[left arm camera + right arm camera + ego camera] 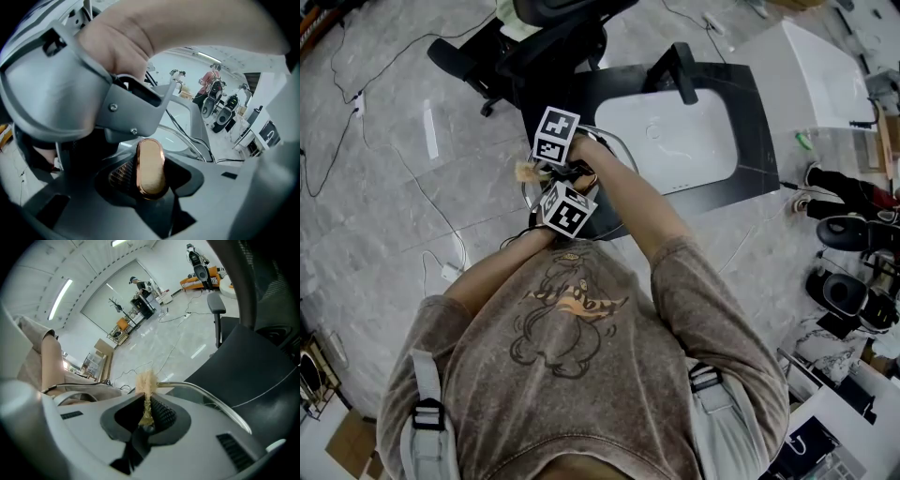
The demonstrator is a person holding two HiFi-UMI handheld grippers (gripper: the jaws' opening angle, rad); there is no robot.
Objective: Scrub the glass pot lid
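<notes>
The glass pot lid [598, 141] is held up in front of my chest, between the two grippers and mostly hidden by them. My left gripper [567, 208] [146, 174] is shut on the lid's copper-coloured knob [150, 166]; the glass and metal rim [180, 138] curve away behind it. My right gripper [555, 136] [147, 414] is shut on a tan fibrous scrubber [146, 387] [525, 172], whose frayed top sits against the lid's metal rim [211, 395]. The right gripper's grey body and the hand on it fill the upper left gripper view.
A black counter [759, 103] with a white sink basin [675, 136] and a black faucet [680, 70] stands just ahead. A black office chair [534, 37] is behind it. Cables cross the marble floor at left; shoes and gear [853, 234] lie at right.
</notes>
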